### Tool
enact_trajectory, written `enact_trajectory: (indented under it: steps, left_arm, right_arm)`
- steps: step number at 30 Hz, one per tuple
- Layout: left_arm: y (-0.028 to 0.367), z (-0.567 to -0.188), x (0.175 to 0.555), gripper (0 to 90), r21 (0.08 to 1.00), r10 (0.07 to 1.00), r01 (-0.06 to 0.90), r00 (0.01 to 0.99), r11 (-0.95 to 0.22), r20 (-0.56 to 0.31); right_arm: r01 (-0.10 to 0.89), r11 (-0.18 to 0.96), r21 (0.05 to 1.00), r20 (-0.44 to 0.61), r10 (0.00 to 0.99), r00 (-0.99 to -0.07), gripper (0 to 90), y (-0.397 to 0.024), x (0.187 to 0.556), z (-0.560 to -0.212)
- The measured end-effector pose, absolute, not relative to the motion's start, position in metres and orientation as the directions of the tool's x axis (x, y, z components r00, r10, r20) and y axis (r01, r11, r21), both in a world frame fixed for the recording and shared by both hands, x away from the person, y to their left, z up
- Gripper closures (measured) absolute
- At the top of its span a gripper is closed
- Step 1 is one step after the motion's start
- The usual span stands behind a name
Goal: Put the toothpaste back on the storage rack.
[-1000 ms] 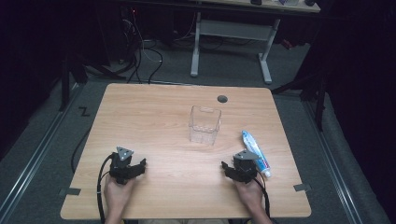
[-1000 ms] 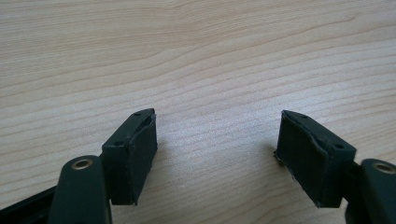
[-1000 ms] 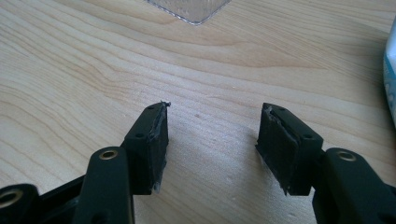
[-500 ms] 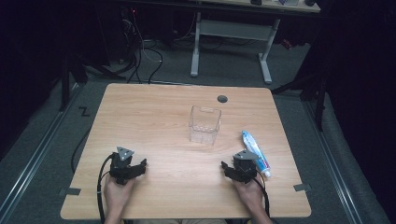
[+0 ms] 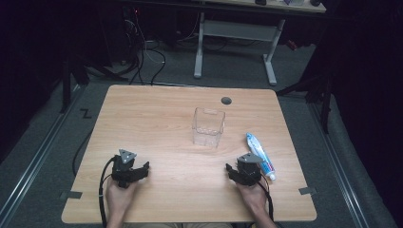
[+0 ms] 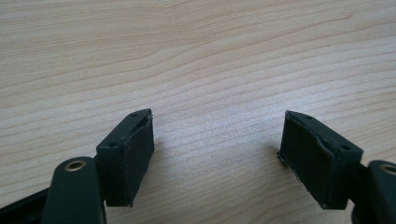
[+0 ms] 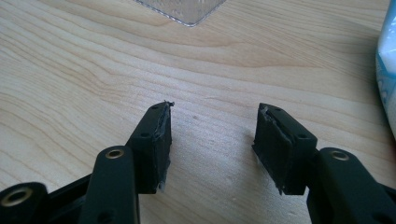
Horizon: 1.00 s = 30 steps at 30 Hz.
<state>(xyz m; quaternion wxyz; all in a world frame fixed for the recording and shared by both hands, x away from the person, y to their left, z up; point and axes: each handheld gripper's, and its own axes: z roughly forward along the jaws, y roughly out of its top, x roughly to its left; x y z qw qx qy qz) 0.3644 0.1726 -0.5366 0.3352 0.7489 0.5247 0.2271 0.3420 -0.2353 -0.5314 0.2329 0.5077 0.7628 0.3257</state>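
Toothpaste tube (image 5: pixel 260 155) lies on the bench (image 5: pixel 161 118) just beside the right gripper (image 5: pixel 241 172), whose fingers (image 7: pixel 154 140) have just been closing on nothing yet stand apart, like the left gripper (image 5: pixel 135 172) fingers (image 6: pixel 130 154), with the clear container (image 5: pixel 208 127) farther back.

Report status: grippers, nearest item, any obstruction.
Left gripper open, empty, on bare wooden table. Right gripper open, empty, jaws just closing slightly. White-and-blue toothpaste tube lies beside right gripper, untouched. Clear plastic square container upright mid-table, nothing blocking.
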Motion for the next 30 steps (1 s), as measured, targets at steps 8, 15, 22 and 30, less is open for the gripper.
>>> enact_trajectory:
  steps: [8, 15, 22, 30]
  left_arm:
    - [0.172, -0.537, 0.364, 26.2, 0.740, 0.938, 0.634, 0.346, -0.224, -0.013]
    - [0.172, -0.537, 0.364, 26.2, 0.741, 0.938, 0.633, 0.346, -0.223, -0.013]
    - [0.172, -0.537, 0.364, 26.2, 0.740, 0.938, 0.634, 0.346, -0.224, -0.013]
    - [0.172, -0.537, 0.364, 26.2, 0.741, 0.938, 0.633, 0.346, -0.224, -0.012]
  right_arm:
    - [0.616, 0.296, 0.731, -0.040, 0.918, -0.393, 50.9, -0.233, 0.339, -0.527]
    - [0.591, 0.276, 0.758, -0.015, 0.913, -0.407, 51.4, -0.236, 0.337, -0.513]
    - [0.582, 0.229, 0.780, 0.030, 0.915, -0.401, 51.3, -0.248, 0.332, -0.497]
    - [0.591, 0.195, 0.783, 0.049, 0.927, -0.371, 51.1, -0.265, 0.329, -0.488]
